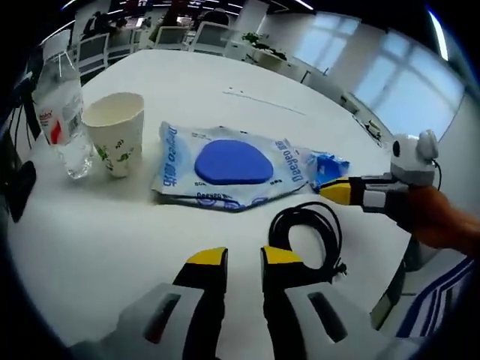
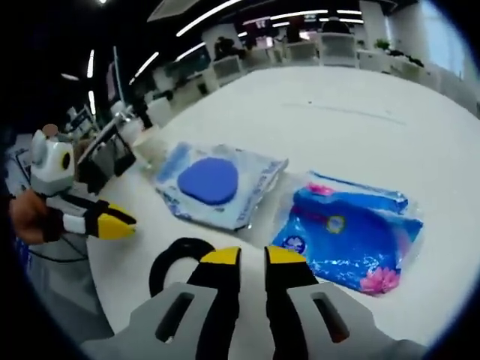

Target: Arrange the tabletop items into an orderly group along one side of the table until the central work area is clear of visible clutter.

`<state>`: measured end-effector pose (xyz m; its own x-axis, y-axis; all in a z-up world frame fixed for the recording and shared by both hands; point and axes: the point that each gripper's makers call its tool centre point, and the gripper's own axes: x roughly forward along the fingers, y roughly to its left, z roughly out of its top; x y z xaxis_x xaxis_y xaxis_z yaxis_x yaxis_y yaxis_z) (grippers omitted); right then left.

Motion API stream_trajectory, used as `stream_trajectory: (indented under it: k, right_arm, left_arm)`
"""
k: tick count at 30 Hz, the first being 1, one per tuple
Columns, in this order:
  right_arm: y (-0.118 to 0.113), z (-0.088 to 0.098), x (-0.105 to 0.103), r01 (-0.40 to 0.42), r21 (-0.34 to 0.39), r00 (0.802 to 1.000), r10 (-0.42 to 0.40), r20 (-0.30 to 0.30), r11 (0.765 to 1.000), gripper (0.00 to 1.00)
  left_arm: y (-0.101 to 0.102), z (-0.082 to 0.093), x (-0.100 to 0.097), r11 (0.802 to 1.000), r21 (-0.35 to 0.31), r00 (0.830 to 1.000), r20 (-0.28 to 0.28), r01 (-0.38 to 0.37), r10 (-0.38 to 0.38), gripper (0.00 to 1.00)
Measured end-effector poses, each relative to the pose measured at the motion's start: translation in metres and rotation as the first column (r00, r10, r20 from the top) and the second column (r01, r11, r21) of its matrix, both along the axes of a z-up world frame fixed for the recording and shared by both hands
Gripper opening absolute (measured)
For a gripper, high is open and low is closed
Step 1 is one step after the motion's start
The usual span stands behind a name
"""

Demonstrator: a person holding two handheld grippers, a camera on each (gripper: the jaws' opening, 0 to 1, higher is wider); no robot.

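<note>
black cable (image 2: 174, 262) half hidden by jaws, paper cup (image 2: 148, 142) blurred, perhaps beside a bottle

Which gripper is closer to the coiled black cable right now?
Too close to call. The left gripper hovers just short of the black cable, coil slightly to its right; the right gripper sits just beside the same coil.

The left gripper view looks from low over the near edge of the table (image 1: 225, 75) toward its far edge, close above a coiled black cable (image 1: 307, 225). The right gripper view looks along the same table (image 2: 360, 97) from the opposite side edge, equally low. Both take in the wipes pack with the blue oval (image 1: 225, 163) (image 2: 210, 181) and the cable (image 2: 176, 262)
</note>
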<state>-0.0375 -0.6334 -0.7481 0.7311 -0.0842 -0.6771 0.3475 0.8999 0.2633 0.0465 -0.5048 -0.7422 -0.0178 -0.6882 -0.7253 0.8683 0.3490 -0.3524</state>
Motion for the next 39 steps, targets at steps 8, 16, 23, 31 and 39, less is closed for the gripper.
stream_trajectory:
  k: [8,16,23,31,39]
  right_arm:
    - [0.013,0.001,-0.014,-0.015,0.014,1.000,0.015,0.006,1.000,0.13]
    - [0.021,0.006,-0.012,-0.017,0.039,0.999,0.016,0.041,0.999,0.19]
    - [0.036,-0.005,-0.013,-0.081,0.020,0.997,0.081,-0.018,0.997,0.21]
    - [0.041,-0.014,-0.016,-0.095,0.005,0.994,0.095,-0.058,0.995,0.07]
    - [0.034,-0.008,-0.019,-0.046,0.004,0.998,0.046,-0.031,0.999,0.01]
  left_arm:
    - [-0.006,-0.006,-0.021,0.999,0.002,0.998,-0.035,0.045,-0.045,0.19]
    - [-0.011,-0.009,-0.035,0.998,0.003,0.995,-0.072,0.065,-0.064,0.22]
    - [-0.015,-0.013,-0.040,0.997,0.015,0.995,-0.065,0.076,-0.075,0.20]
    - [-0.013,-0.023,-0.047,0.992,0.059,0.992,-0.051,0.116,-0.113,0.09]
    - [-0.023,-0.022,-0.054,0.991,0.055,0.991,-0.072,0.118,-0.114,0.02]
